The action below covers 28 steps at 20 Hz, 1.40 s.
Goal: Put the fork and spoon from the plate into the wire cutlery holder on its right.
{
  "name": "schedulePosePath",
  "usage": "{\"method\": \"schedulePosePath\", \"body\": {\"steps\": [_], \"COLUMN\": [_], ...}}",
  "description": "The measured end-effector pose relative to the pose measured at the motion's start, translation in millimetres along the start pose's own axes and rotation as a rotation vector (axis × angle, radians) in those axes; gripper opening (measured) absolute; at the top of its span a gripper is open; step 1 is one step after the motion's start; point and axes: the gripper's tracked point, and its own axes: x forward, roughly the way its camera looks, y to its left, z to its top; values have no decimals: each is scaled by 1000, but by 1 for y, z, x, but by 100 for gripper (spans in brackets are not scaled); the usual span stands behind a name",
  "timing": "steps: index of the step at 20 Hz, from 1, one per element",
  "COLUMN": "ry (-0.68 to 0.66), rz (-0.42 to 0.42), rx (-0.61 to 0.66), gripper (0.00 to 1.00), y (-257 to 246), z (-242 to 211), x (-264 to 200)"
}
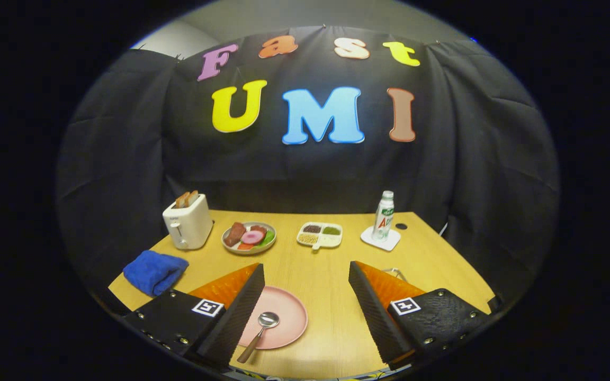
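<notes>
So the hand-held gripper [306,312] is hanging over the near side of the wooden bench [331,264] with its 2 fingers spread wide apart and nothing between them, just bare bench top in the gap. It's not gripping anything.

The pink plate [289,317] sits low down, right next to the left finger [241,312], which covers the plate's left part. The spoon [260,330] lies on the plate with its shiny bowl near the middle and its brownish handle running back toward the camera, poking out over the plate's near rim. I can't make out a fork on the plate from here, so if it's there it's hidden behind that left finger.

Just beyond the tip of the right finger [376,307] there's a bit of thin wire [397,273] sticking out, too little of it showing to tell what it is.

Further back on the bench, in a row from left to right: a white toaster [187,225] with 2 slices of toast in it, a plate of play food [249,237], a small white divided tray [320,235] with different fillings in its compartments, and a bottle [384,216] standing upright on a white coaster [380,238]. A folded blue towel [154,272] sits on the left side of the bench, in front of the toaster.
</notes>
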Motion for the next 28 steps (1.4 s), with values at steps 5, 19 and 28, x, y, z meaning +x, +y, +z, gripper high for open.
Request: {"method": "schedulePosePath", "body": {"steps": [5,19,28], "ry": [259,707,731], "rz": [69,167,104], "rx": [92,182,140], "gripper": [91,57,7], "y": [32,85,68], "z": [-73,-194,-191], "x": [7,1,0]}}
